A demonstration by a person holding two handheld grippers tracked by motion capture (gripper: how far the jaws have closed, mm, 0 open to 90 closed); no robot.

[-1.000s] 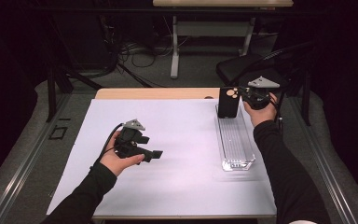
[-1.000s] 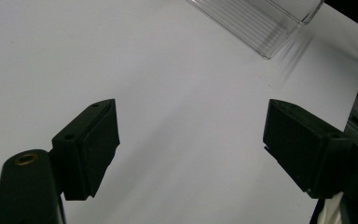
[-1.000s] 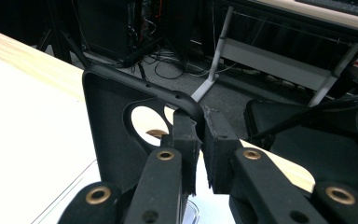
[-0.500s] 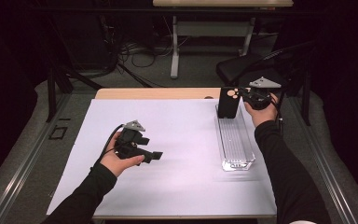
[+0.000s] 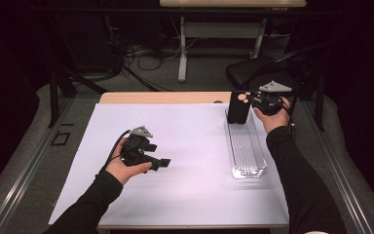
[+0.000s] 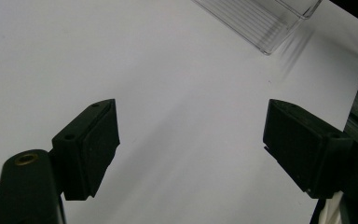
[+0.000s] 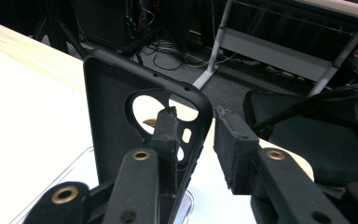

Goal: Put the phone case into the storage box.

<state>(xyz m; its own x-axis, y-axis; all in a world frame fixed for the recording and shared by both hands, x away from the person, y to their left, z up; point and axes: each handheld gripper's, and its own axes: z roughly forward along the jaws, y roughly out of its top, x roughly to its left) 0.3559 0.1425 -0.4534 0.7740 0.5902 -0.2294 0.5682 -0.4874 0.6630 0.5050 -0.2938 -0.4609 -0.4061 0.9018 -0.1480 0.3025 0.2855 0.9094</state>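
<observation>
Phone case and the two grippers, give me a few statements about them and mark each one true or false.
1. The black phone case stands upright at the far end of the clear tray. True.
2. The left gripper holds the phone case. False: its jaws stand wide apart over the white table cover with nothing between them.
3. The right gripper is clamped tight on the case. False: in the right gripper view one finger lies against the case's inner face, the other stands clear of the edge; the jaws have just been opening.
4. The case has a large camera cutout near its top. True.
5. The clear tray lies on the person's left side. False: it lies on the right, by the right hand.
</observation>
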